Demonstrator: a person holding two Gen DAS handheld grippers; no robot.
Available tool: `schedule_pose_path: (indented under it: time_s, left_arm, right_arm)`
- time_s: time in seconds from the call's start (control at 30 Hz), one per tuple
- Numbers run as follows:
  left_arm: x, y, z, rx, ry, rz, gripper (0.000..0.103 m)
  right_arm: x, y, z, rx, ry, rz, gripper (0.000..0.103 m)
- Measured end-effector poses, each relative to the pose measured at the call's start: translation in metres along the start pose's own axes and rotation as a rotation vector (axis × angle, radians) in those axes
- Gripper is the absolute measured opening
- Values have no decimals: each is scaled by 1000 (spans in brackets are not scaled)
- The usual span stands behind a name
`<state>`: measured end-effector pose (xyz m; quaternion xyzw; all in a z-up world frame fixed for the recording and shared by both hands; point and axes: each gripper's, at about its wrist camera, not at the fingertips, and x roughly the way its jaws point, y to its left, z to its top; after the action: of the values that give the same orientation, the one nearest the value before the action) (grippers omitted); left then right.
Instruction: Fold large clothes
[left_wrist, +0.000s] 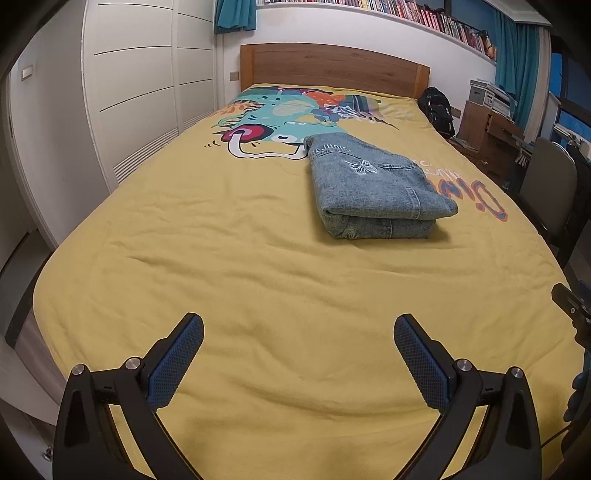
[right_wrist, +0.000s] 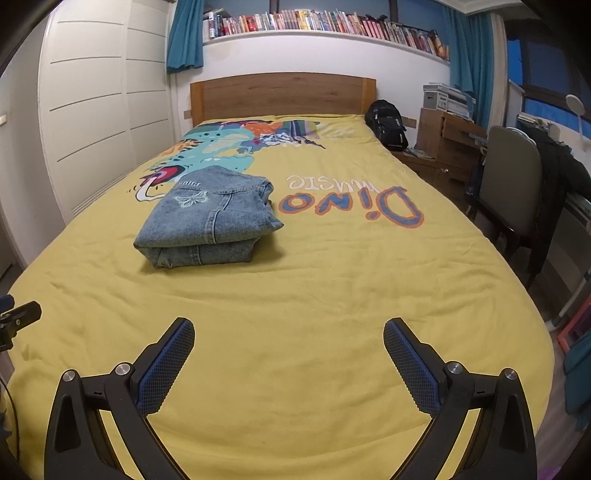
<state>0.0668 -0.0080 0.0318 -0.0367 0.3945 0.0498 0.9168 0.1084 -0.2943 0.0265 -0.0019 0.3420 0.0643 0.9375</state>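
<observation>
Yellow bedding (left_wrist: 221, 258) fills both your wrist views, its bedspread printed with a cartoon dinosaur and the words "Dino music". To your left stands a white wardrobe (left_wrist: 140, 92). Your left gripper (left_wrist: 298, 360) hangs over the near end of the bed, its blue-padded fingers (left_wrist: 177, 363) spread wide with nothing between them. Further up the bed, near the dinosaur print, lies the denim garment (left_wrist: 373, 184), folded into a compact, thick rectangle with an embroidered butterfly on top; it is well apart from both grippers. Your right gripper (right_wrist: 289, 363) is likewise spread wide and empty above bare bedspread. Beyond the bed's right edge stand a black backpack (right_wrist: 386, 123), a wooden desk (right_wrist: 448, 142) and a grey chair (right_wrist: 509, 184).
</observation>
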Motion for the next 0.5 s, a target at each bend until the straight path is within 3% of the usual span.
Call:
schedule_pose_path:
  time_s: [0.5]
  left_arm:
    - [0, 0, -1, 2, -2, -3, 102]
  right_arm:
    - [2, -2, -4, 5, 5, -5, 102]
